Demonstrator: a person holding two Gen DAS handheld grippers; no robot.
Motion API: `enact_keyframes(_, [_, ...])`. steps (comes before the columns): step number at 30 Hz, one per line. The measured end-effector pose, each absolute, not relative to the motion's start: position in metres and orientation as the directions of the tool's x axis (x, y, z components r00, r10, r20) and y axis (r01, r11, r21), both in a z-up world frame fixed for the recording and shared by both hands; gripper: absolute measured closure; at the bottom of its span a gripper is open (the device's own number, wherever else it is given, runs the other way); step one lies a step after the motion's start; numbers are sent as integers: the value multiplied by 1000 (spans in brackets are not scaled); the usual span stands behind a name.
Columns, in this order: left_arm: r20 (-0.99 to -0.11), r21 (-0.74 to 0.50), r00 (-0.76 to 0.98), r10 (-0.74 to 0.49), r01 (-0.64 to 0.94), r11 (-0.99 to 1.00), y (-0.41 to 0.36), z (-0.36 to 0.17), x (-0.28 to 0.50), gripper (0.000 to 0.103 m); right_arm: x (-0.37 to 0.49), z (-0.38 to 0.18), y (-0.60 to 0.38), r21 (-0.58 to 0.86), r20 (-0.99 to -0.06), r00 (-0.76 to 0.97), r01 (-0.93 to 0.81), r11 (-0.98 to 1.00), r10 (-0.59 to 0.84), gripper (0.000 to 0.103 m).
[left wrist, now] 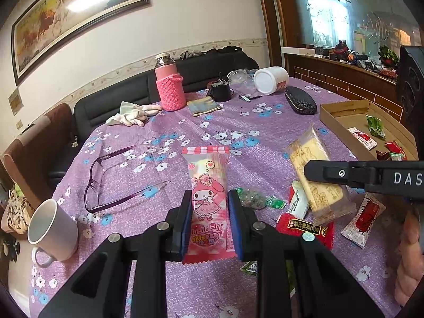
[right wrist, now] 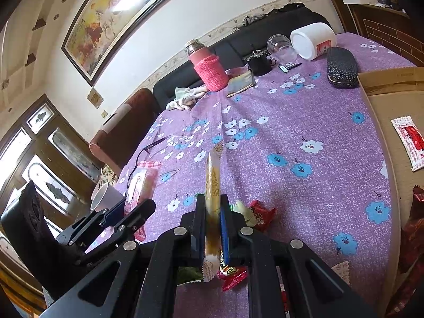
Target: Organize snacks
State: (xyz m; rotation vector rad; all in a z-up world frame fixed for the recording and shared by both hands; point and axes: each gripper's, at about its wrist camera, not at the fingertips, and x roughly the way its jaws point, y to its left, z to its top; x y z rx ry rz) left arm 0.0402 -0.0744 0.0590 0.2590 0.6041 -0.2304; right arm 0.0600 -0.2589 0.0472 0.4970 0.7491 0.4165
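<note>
A white mug (left wrist: 53, 229) and purple glasses (left wrist: 116, 177) sit near the table's left edge. The left gripper (left wrist: 209, 206) clamps a pink My Melody snack (left wrist: 208, 198) above bare cloth. The right gripper (right wrist: 213, 212) pinches a yellow biscuit packet (right wrist: 212, 185) edge-on over loose candies (right wrist: 261, 213). The cardboard tray (left wrist: 341, 110) sits at the right edge.

A framed horse painting (left wrist: 76, 13) is hanging on the cream wall (left wrist: 201, 8), catching glare from a light. Below the painting, a black sofa (left wrist: 119, 98) is sitting; a brown chair (left wrist: 34, 148) is standing beside it.
</note>
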Motion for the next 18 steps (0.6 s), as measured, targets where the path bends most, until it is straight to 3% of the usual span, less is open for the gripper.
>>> enact_keyframes(18, [-582,182,802,-135,290,940,-76,59,38,78,60,49,-264,585,-522,668,-171,793,530,93])
